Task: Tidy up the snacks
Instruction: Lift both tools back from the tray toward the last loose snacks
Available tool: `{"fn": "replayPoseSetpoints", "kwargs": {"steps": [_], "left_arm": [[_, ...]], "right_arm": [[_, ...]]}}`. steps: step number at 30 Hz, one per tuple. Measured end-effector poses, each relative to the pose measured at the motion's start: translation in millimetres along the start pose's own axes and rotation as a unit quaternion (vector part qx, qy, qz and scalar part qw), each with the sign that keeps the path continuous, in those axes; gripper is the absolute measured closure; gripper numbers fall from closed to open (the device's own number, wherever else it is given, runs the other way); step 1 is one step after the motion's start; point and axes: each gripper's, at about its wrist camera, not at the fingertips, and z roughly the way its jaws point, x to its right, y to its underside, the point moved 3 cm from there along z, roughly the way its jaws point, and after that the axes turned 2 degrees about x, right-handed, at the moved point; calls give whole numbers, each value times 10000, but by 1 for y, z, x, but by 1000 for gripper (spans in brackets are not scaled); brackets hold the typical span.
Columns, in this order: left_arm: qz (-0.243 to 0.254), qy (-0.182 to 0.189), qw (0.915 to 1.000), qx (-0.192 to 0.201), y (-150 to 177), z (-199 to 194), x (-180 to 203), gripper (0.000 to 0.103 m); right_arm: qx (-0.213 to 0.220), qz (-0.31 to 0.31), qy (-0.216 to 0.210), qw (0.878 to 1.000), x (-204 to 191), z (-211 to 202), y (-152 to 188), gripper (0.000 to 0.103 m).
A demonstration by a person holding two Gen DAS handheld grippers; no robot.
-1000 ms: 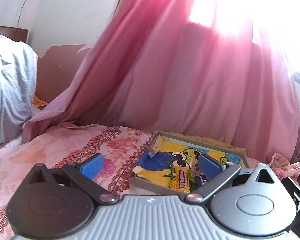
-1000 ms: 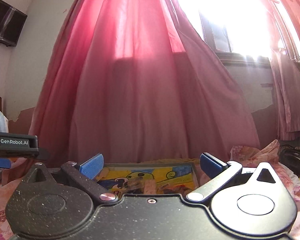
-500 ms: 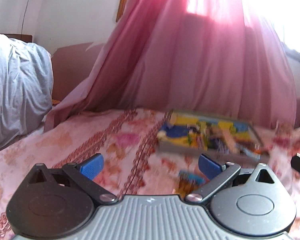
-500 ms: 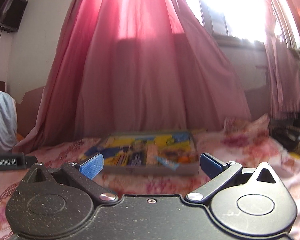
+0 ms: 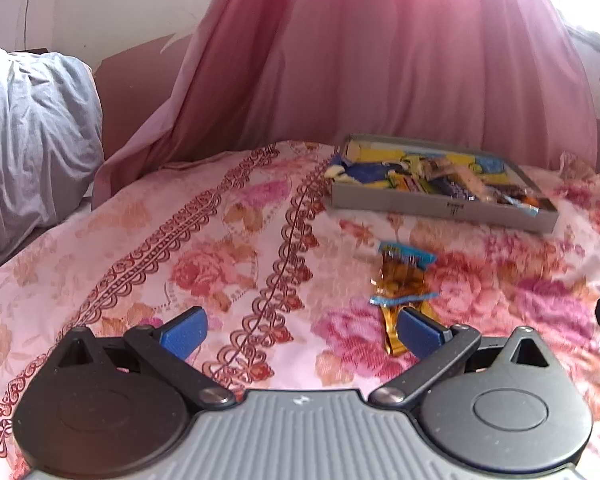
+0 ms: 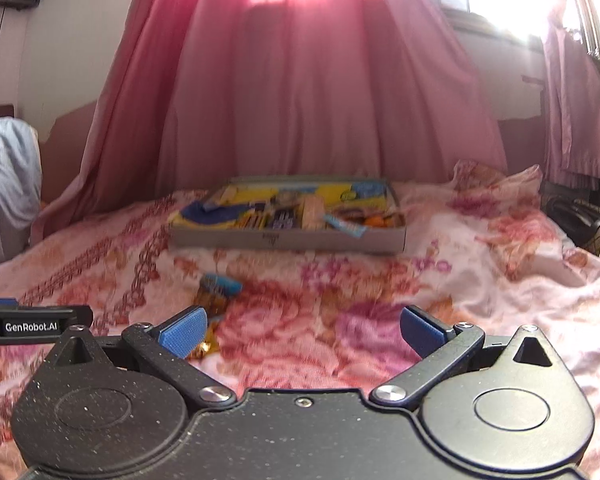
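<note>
Both hand-held grippers, left (image 5: 298,330) and right (image 6: 300,330), gape wide, holding nothing. Loose snack packet (image 5: 404,276) lies on the bed (image 5: 204,248), near side of the far snack-filled tray (image 5: 440,206). Step looks like pickup: next, close the left's jaws around the packet.

"GenRobot.AI" stands on the left tool (image 6: 36,326), seen edge-on.

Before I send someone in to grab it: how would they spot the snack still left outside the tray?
On the floral bedspread, find the grey tray of snacks by the pink curtain. The loose snack packet lies alone on the fabric in front of it: orange-gold with blue ends, the only wrapper outside the tray.
</note>
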Motion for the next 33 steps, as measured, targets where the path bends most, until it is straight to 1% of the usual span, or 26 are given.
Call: {"fn": "replayPoseSetpoints", "kwargs": {"steps": [6, 12, 33], "left_arm": [[97, -23, 9998, -144, 6, 5, 0, 0], [80, -108, 9995, -301, 10, 9, -3, 0], [-27, -229, 9991, -360, 9, 8, -9, 0]], "right_arm": [[-337, -189, -42, 9992, -9, 11, 14, 1], [-529, -278, -149, 9981, -16, 16, 21, 1], [-602, -316, -229, 9974, -21, 20, 24, 1]]}}
